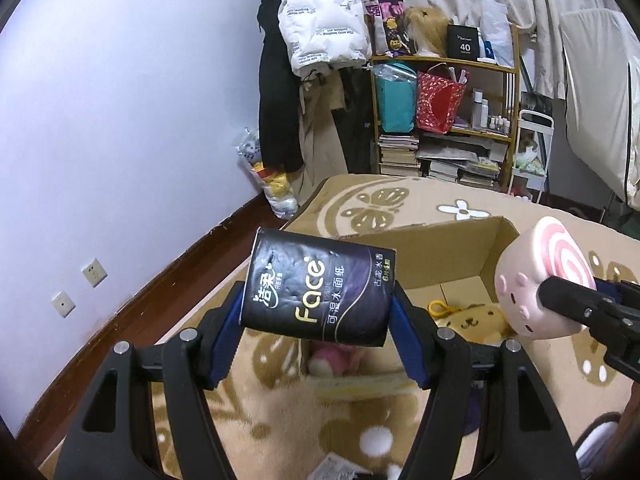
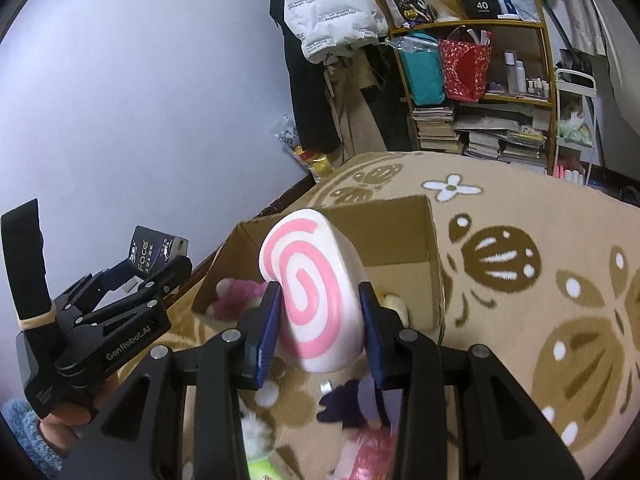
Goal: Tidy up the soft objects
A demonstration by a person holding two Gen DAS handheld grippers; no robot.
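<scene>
My left gripper (image 1: 318, 308) is shut on a black "Face" tissue pack (image 1: 320, 296) and holds it above the near left edge of an open cardboard box (image 1: 448, 256). It also shows at the left of the right wrist view (image 2: 160, 264). My right gripper (image 2: 320, 316) is shut on a pink-and-white swirl squishy with a pig face (image 2: 316, 296) and holds it over the box (image 2: 400, 248); the squishy also shows in the left wrist view (image 1: 536, 280). Inside the box lie a pink plush (image 2: 236, 296) and a yellow plush (image 1: 476, 318).
The box sits on a beige blanket with brown butterfly pattern (image 2: 540, 280). Small soft items lie on the blanket near me, among them a dark purple one (image 2: 352, 404). A cluttered shelf (image 1: 444, 120) and hanging coats (image 1: 320, 20) stand behind. A wall (image 1: 120, 120) is on the left.
</scene>
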